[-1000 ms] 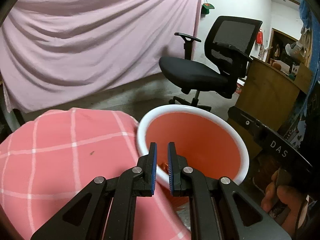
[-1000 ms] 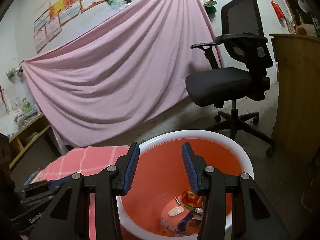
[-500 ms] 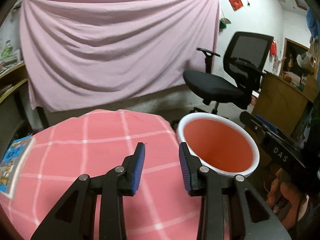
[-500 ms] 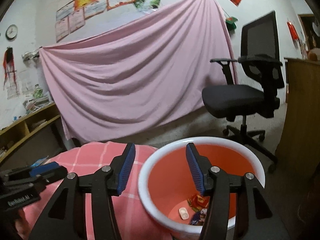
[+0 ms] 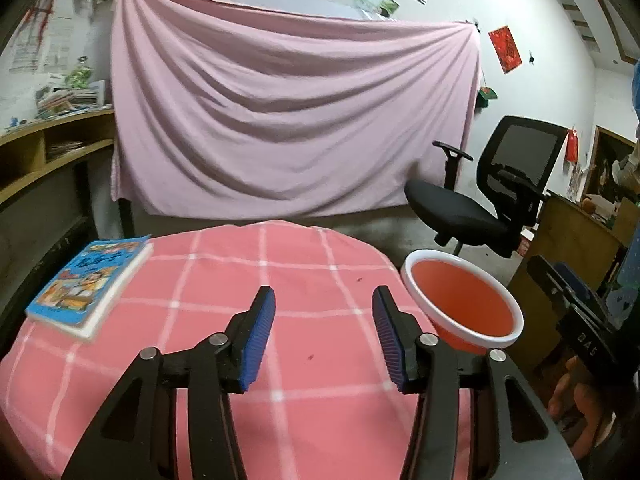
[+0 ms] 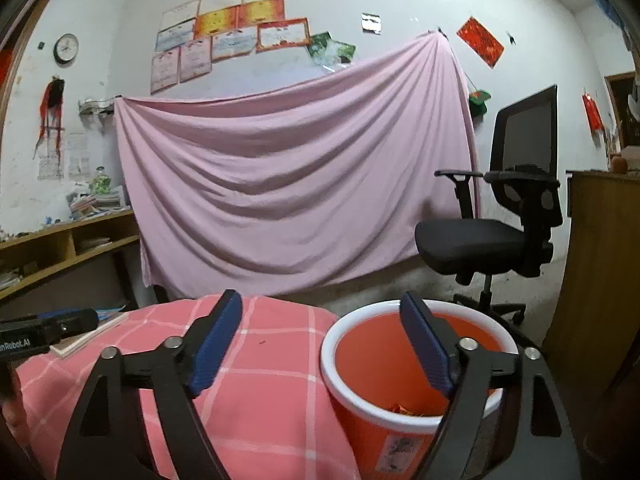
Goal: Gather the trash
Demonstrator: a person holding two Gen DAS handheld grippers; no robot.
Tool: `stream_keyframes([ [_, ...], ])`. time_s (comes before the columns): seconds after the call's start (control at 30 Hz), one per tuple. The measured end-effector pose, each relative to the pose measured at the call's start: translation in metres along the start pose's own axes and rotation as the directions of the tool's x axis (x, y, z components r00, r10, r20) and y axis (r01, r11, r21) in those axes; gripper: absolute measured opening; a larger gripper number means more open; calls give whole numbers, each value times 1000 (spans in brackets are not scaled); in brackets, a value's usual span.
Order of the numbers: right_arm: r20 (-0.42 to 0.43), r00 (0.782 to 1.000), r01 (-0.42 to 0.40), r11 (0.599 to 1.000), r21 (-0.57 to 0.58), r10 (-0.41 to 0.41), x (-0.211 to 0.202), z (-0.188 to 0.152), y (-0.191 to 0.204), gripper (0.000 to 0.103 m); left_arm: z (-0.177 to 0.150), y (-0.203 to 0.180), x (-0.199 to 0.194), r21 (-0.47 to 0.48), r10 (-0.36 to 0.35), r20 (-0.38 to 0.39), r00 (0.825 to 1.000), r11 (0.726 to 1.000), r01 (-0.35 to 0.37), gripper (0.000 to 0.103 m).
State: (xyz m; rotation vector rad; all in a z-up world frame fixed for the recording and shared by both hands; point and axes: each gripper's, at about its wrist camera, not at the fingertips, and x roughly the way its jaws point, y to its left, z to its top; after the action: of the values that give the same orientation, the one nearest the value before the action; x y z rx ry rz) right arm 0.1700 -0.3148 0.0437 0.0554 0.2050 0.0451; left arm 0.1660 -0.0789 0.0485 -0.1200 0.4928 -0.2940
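Trash (image 6: pixel 404 410) lies only at the bottom of the orange bin (image 6: pixel 412 364), where a few coloured scraps show below the white rim. This bin stands on the floor just beside the right edge of the table (image 5: pixel 312 272), which is covered with a pink checked cloth.

Both grippers are empty. The left gripper (image 5: pixel 323 334) hangs over the near part of the table with its blue pads wide apart and nothing between them. The right gripper (image 6: pixel 322 344) is also spread open, one finger over the cloth and the other over the mouth of the bin.

On the table I see no wrapper or scrap of paper, only two tiny dark specks that are too small to name. A blue book (image 5: pixel 90 286) lies at the far left corner of the table, with one end over the edge; it does not look like trash.

I judge that the collecting is nearly or fully done, and the step in hand is a look over the table for anything left. The next move calls for checking the near edge, which the grippers hide, before the task is ended.
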Motion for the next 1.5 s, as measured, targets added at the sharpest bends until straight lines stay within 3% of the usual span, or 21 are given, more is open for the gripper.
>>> stream_keyframes([
  [0.2, 59, 998, -11, 999, -35, 13, -38, -9, 21, 102, -14, 17, -38, -17, 17, 65, 998, 1000, -16, 62],
  [0.37, 128, 992, -11, 999, -39, 16, -67, -10, 32, 103, -23, 30, -68, -22, 12, 134, 991, 1000, -9, 83],
  [0.47, 152, 988, -10, 999, -38, 16, -81, -11, 38, 103, -27, 35, -83, -8, 19, 170, 985, 1000, -18, 85],
  [0.57, 161, 987, -16, 999, -35, 22, -91, -14, 44, 103, -34, 40, -96, -3, 27, 188, 982, 1000, -27, 97],
  [0.77, 129, 991, -34, 998, -48, 40, -106, -22, 58, 103, -53, 49, -117, -1, 55, 222, 974, 998, -56, 98],
  [1.07, 102, 993, -60, 997, -57, 66, -132, -35, 77, 103, -83, 56, -136, 4, 82, 204, 975, 996, -85, 99],
  [1.5, 29, 996, -85, 993, -83, 88, -150, -49, 100, 103, -105, 62, -154, 13, 127, 235, 964, 991, -134, 99],
])
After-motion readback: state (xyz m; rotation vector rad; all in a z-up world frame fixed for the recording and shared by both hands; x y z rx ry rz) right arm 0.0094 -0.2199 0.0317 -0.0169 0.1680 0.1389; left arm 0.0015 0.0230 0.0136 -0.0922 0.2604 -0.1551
